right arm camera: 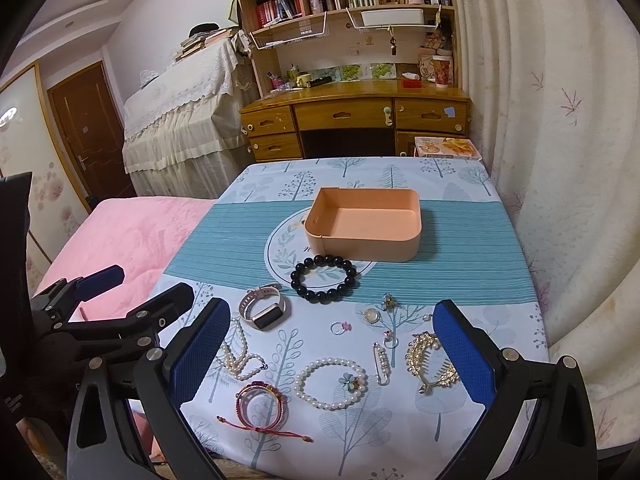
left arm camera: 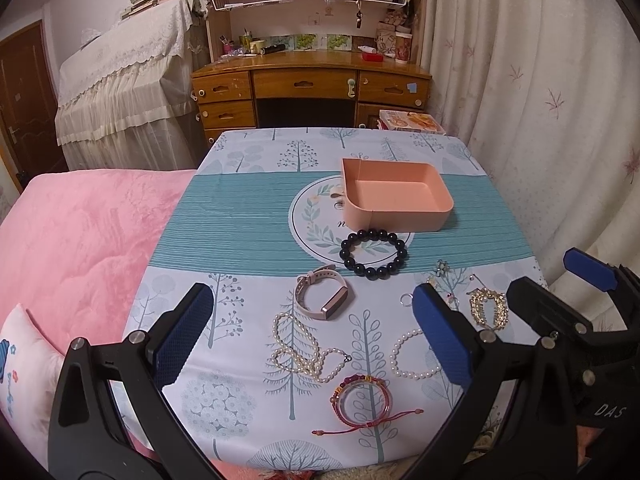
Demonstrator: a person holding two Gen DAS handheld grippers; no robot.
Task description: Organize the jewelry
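Observation:
An empty peach tray (left arm camera: 430,213) (right arm camera: 362,246) stands mid-table. In front of it lie a black bead bracelet (left arm camera: 374,254) (right arm camera: 325,277), a pink watch (left arm camera: 320,298) (right arm camera: 264,307), a pearl necklace (left arm camera: 298,346) (right arm camera: 238,354), a pearl bracelet (left arm camera: 408,354) (right arm camera: 331,383), a red cord bracelet (left arm camera: 362,402) (right arm camera: 262,404) and a gold hair comb (left arm camera: 488,307) (right arm camera: 430,358). Rings and a pin (right arm camera: 380,362) lie between them. My left gripper (left arm camera: 316,340) is open above the near jewelry. My right gripper (right arm camera: 332,352) is open too, above the pearl bracelet.
The table wears a tree-print cloth (left arm camera: 248,200) (right arm camera: 460,248). A pink bed (left arm camera: 72,248) lies left, a curtain (left arm camera: 540,100) right. A wooden desk (left arm camera: 312,88) with shelves stands beyond. The right gripper shows in the left wrist view (left arm camera: 560,288).

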